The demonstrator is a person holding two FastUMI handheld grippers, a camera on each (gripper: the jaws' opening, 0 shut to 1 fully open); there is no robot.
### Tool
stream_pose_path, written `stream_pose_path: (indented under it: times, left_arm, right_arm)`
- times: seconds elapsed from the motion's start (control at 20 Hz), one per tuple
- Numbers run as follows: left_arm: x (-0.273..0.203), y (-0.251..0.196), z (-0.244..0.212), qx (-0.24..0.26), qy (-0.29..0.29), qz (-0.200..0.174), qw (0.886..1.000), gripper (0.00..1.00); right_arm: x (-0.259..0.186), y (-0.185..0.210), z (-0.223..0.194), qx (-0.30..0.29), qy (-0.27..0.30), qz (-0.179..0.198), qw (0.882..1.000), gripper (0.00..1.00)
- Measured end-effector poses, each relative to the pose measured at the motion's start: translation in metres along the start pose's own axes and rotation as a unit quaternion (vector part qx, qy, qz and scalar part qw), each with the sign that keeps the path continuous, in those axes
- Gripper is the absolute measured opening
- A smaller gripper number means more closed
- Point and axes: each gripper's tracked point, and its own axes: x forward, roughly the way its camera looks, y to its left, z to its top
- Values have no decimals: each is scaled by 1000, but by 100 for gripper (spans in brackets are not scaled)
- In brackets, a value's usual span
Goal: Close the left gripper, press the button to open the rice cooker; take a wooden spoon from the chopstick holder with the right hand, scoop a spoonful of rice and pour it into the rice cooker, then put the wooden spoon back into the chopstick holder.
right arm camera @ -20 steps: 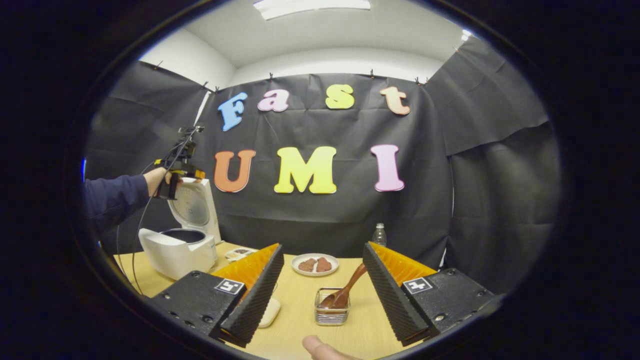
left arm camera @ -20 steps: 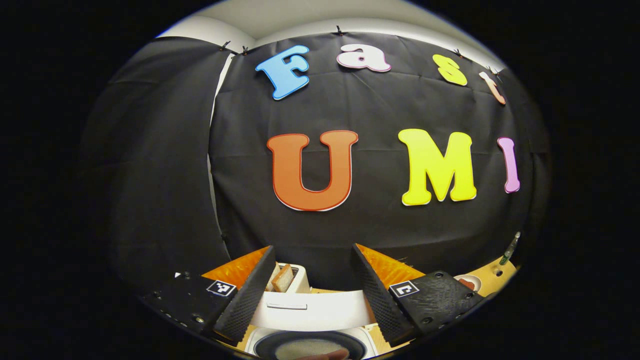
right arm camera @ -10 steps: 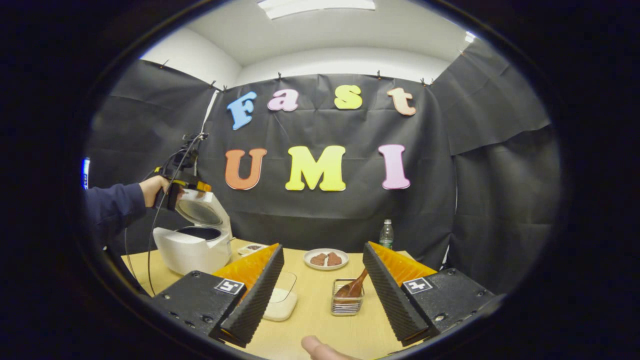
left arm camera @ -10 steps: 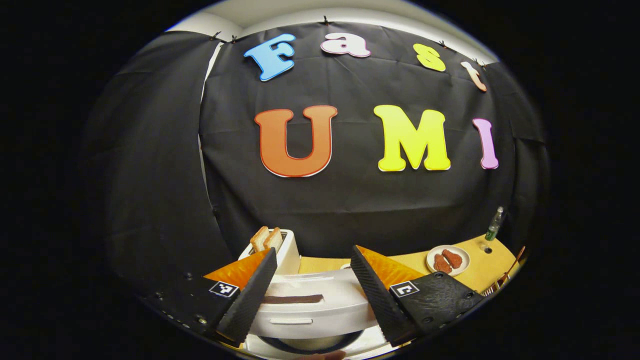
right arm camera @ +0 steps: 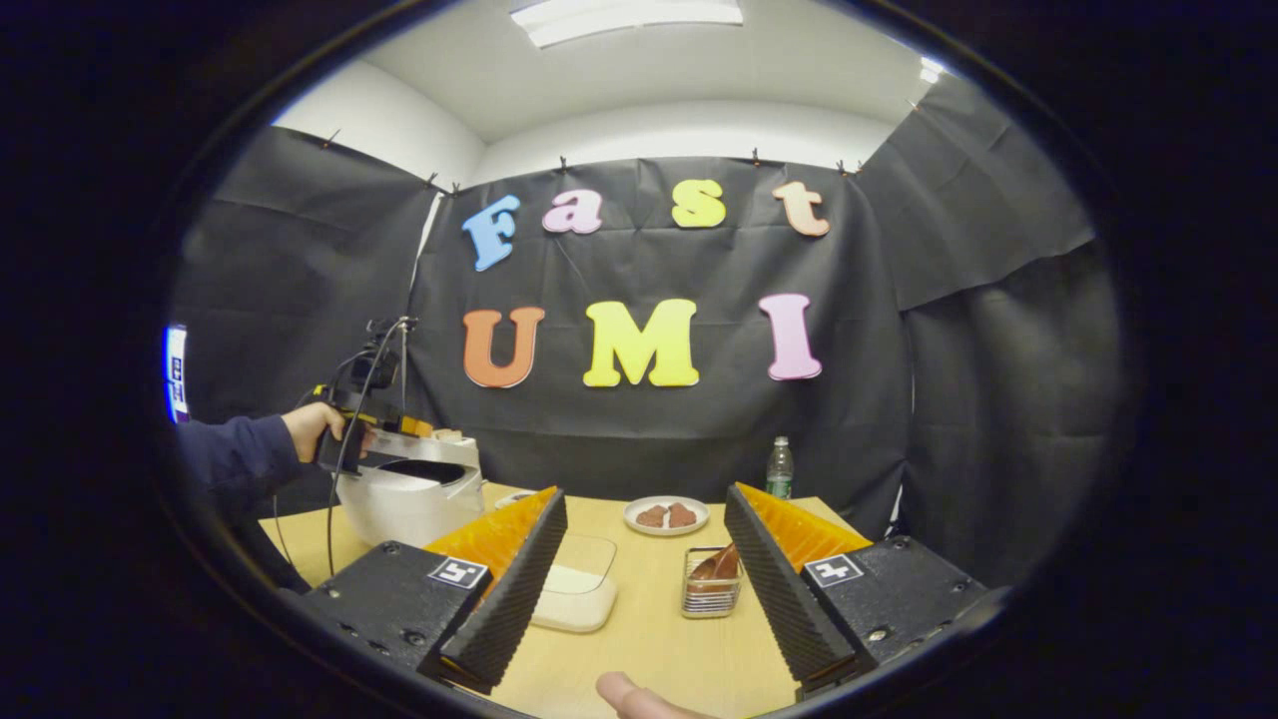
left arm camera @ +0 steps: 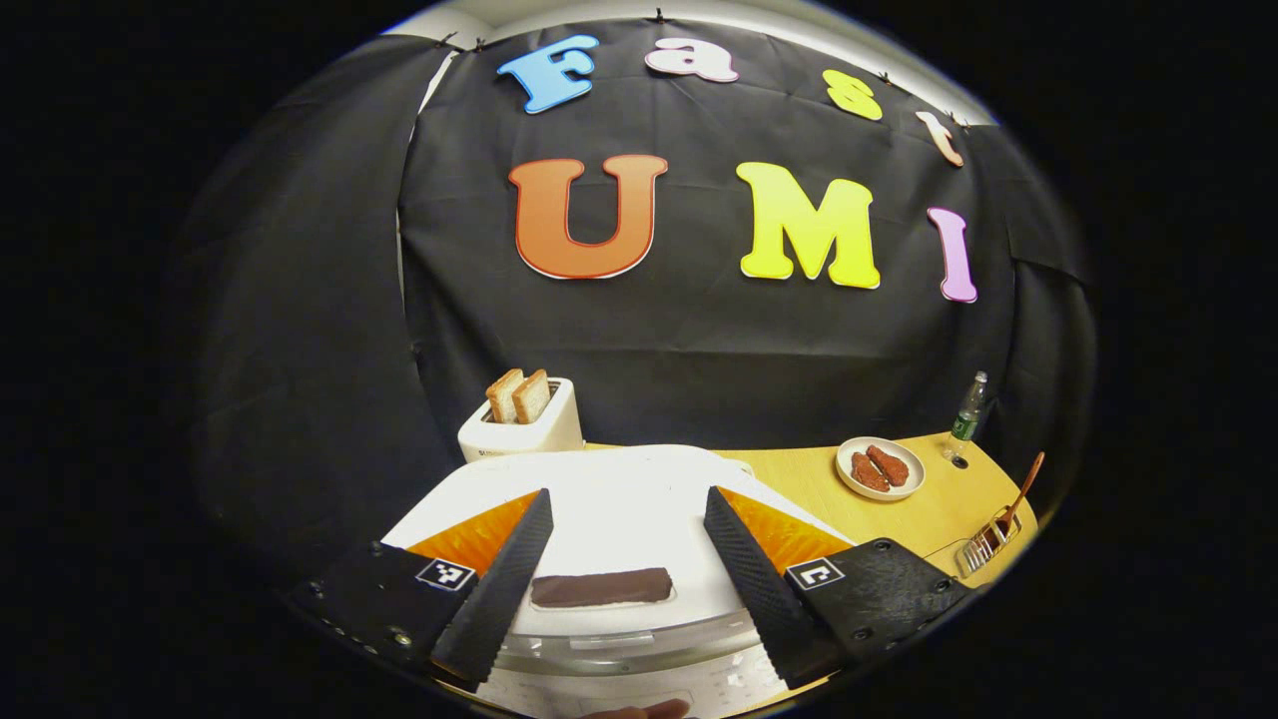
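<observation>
Now L tongs (left arm camera: 624,574) apart over cooker lid (left arm camera: 599,509), spoon (left arm camera: 1020,489) far R

White rice cooker (left arm camera: 619,519) at worktop's left end, lid nearly down, dark strip on top. Wooden spoon (left arm camera: 1020,491) stands tilted in wire chopstick holder (right arm camera: 711,595), bowl down. Clear container of rice (right arm camera: 574,597) lies between cooker and holder.

Black cloth (right arm camera: 978,330) hangs in folds on the back and side walls of the booth, clipped along its top edge. Above it, a white wall (right arm camera: 689,125) meets a white ceiling with a long bright light panel (right arm camera: 627,12). A pale wooden table (right arm camera: 649,629) stands before the cloth.
</observation>
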Motion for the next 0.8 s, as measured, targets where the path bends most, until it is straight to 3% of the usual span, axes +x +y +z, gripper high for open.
stream_pose_path:
  times: [0.4, 0.45, 0.5, 0.6, 0.8]
  left_arm:
    - [-6, 2, -34, 9, 12, 2, 1000, 99]
    - [-5, 3, -37, 9, 16, 4, 1000, 99]
    - [-5, 3, -37, 7, 13, 7, 1000, 99]
    - [-7, 3, -39, 8, 16, 8, 1000, 99]
    - [-10, 4, -39, 6, 24, 6, 1000, 97]
  right_arm:
    - [-12, 18, -9, -8, 2, 27, 1000, 98]
    - [-12, 5, -16, -4, 4, 31, 1000, 96]
    - [-12, 7, -20, -3, 8, 34, 999, 100]
    - [-12, 9, -26, -6, 16, 37, 999, 96]
    - [-14, 13, -30, -3, 17, 43, 999, 99]
